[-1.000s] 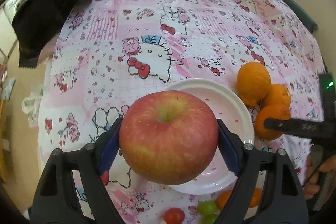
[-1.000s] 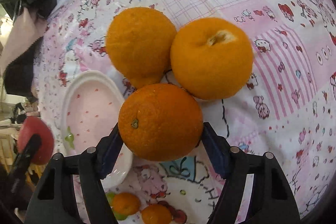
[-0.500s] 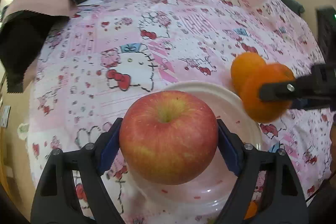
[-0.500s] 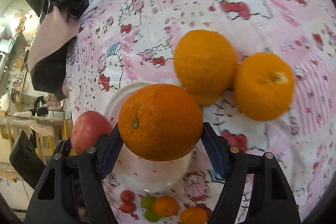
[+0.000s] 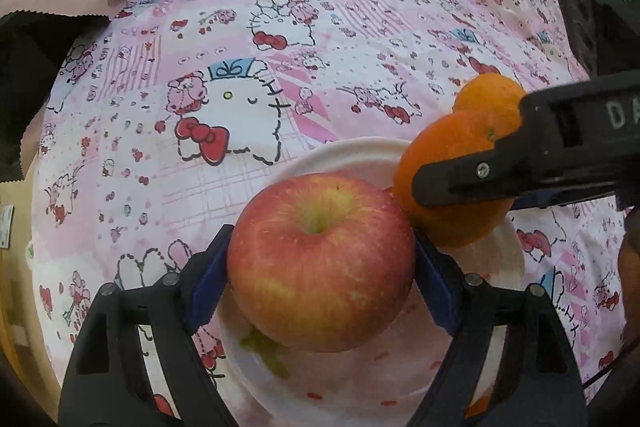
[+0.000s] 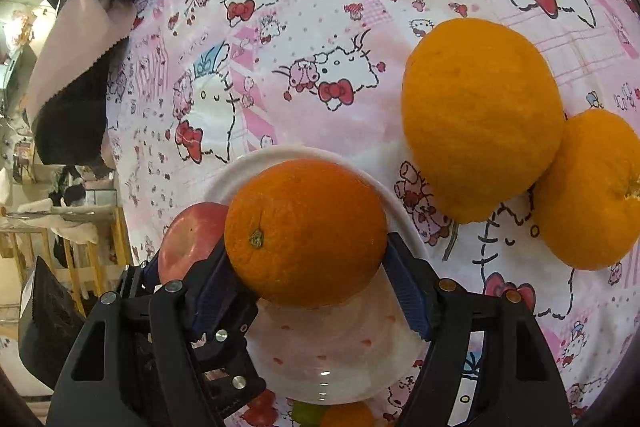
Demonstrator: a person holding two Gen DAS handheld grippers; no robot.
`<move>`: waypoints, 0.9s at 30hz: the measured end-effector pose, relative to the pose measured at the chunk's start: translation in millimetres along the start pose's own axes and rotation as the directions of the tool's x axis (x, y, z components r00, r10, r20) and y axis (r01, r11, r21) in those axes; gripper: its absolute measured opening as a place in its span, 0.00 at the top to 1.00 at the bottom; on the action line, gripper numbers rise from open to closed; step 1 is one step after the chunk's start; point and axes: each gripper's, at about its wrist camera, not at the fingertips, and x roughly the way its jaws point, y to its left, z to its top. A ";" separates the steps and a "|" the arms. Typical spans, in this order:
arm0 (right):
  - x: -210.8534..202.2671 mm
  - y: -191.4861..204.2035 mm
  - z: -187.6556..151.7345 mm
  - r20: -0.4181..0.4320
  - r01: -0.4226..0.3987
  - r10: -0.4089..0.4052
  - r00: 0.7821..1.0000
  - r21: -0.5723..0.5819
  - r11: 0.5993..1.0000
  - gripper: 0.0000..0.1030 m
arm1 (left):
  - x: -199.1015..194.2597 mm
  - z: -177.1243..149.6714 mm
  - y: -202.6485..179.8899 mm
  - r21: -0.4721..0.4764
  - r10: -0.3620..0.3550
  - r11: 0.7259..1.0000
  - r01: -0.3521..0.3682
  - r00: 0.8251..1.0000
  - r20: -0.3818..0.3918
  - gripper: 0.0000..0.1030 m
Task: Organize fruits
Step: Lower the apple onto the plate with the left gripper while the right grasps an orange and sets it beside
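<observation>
Your left gripper clamps the round red-yellow apple over the white plastic plate. Your right gripper grips a round orange beside it, above that plate; its side reads "DA", cut off.

The right gripper has carried its orange from the cloth over the plate, beside the lowered apple.

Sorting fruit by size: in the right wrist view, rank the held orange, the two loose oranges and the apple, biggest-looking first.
1. Nearer loose orange
2. Held orange and cut-off orange: too alike, and distances differ
3. Apple, mostly hidden, so unsure
</observation>
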 end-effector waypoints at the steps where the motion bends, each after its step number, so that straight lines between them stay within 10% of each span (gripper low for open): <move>1: 0.5 -1.3 -0.3 -0.002 0.000 0.000 1.000 0.010 1.000 0.26 | -0.1 -0.5 -2.1 0.015 0.010 1.000 -0.010 1.000 0.006 0.21; 27: -14.8 1.8 0.8 0.039 -0.100 0.099 0.994 0.032 0.994 0.16 | -21.3 -0.4 -14.9 0.109 0.064 0.992 -0.068 0.997 0.040 0.14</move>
